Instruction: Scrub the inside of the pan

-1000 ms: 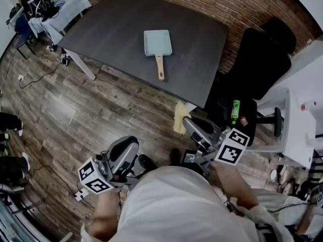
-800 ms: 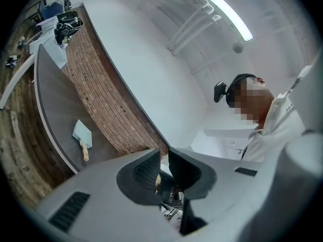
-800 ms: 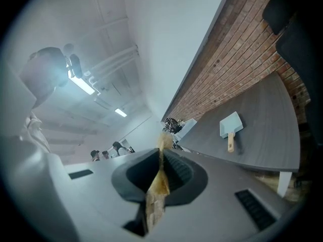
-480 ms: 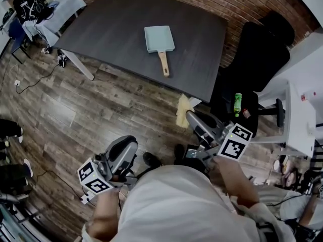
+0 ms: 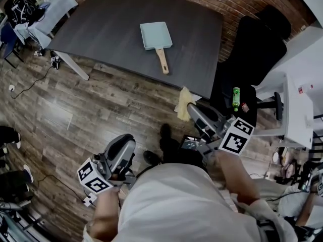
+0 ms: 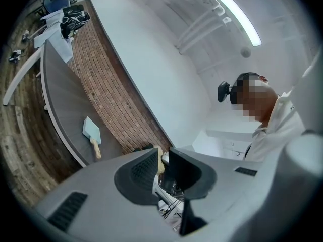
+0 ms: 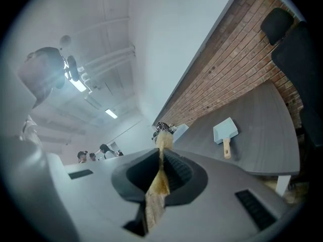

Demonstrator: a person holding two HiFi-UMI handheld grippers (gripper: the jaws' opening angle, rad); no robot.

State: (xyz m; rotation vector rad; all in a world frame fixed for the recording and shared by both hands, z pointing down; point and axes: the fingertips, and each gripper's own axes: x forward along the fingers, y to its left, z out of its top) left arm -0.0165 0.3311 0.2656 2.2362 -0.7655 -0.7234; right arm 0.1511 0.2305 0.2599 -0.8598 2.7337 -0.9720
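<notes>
While the dark grey table (image 5: pixel 101 29) stands on a wood-plank floor (image 5: pixel 75 105) beside a red brick wall (image 5: pixel 242 4), one pale blue rectangular pan with a wooden handle (image 5: pixel 154 35) lies on it, well apart from both tongs. The left gripper (image 5: pixel 123 145) is closed and empty. The right gripper (image 5: pixel 194 114) pinches one yellow cloth (image 5: pixel 182 104). Only the right gripper view shows distant people (image 7: pixel 81 157).

pan (image 5: pixel 155 34) on table (image 5: pixel 111 24) (near middle), chair (image 5: pixel 260 49) beside — right
</notes>
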